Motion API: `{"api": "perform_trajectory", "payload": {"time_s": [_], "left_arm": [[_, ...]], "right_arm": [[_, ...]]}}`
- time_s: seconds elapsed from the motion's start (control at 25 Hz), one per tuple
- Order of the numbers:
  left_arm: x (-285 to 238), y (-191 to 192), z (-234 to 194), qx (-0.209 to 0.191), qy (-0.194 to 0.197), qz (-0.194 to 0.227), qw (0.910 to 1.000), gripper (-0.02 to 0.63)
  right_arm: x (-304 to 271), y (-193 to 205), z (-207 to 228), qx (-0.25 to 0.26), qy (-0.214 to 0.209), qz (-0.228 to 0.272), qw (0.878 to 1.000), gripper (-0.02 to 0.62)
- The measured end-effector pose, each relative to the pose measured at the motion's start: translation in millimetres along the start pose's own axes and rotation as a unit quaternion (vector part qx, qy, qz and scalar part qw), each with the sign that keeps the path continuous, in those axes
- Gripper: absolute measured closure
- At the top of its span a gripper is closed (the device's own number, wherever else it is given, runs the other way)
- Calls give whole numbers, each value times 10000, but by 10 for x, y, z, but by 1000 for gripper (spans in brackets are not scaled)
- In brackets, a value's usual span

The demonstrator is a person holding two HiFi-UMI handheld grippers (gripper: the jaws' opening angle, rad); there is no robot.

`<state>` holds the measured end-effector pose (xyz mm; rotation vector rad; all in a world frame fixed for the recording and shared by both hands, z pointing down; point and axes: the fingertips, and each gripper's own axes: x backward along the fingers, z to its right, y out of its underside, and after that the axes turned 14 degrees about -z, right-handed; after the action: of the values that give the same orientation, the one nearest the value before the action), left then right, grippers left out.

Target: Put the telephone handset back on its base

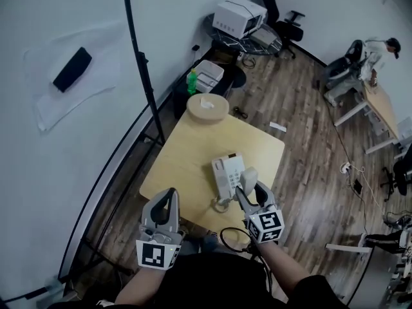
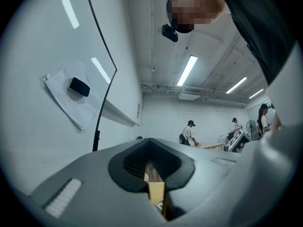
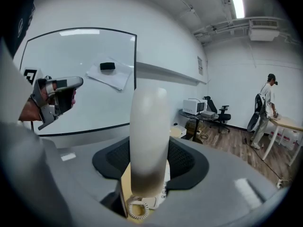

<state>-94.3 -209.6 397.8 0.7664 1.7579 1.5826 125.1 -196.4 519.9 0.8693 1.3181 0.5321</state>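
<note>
The white telephone base [image 1: 227,174] lies on the light wooden table [image 1: 187,153], with its coiled cord [image 1: 221,205] trailing toward the near edge. My right gripper [image 1: 248,196] is shut on the pale handset [image 1: 248,179], which stands upright just right of the base. In the right gripper view the handset [image 3: 149,136] rises between the jaws, the cord [image 3: 138,210] and the base below it. My left gripper [image 1: 166,203] hangs over the table's near left corner, jaws together and nothing in them; its own view shows only a thin slit of table [image 2: 155,190].
A round wooden disc [image 1: 207,107] sits at the table's far corner. Beyond are a green bottle [image 1: 191,81], a white box [image 1: 209,74], a white appliance [image 1: 239,17] and an office chair [image 1: 283,18]. A black whiteboard frame [image 1: 141,63] runs along the left. A person [image 1: 376,53] works far right.
</note>
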Motion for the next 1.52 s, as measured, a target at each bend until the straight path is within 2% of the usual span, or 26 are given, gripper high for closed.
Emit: {"api": "perform_trajectory", "payload": {"time_s": [0.28, 0.48, 0.64, 0.76, 1.04, 1.52], "left_arm": [[-81, 151, -46, 10, -225, -155, 9996, 606], [-89, 372, -92, 123, -333, -265, 9990, 606], [-86, 532, -84, 18, -334, -635, 9974, 606], [-96, 617, -89, 52, -310, -706, 9970, 606], [-111, 716, -118, 150, -330, -737, 9966, 606], [-73, 809, -140, 245, -326, -814, 9958, 606]], "right_arm": [[-658, 176, 147, 29, -110, -495, 9987, 368], [-1164, 507, 189, -129, -172, -1006, 9947, 368], [-1489, 785, 214, -177, -153, -1435, 9894, 368], [-1683, 958, 253, -251, -112, -1692, 9852, 368], [-1949, 1211, 280, -516, -39, -2288, 9721, 368], [-2167, 1411, 215, -835, 67, -2874, 9541, 368]]}}
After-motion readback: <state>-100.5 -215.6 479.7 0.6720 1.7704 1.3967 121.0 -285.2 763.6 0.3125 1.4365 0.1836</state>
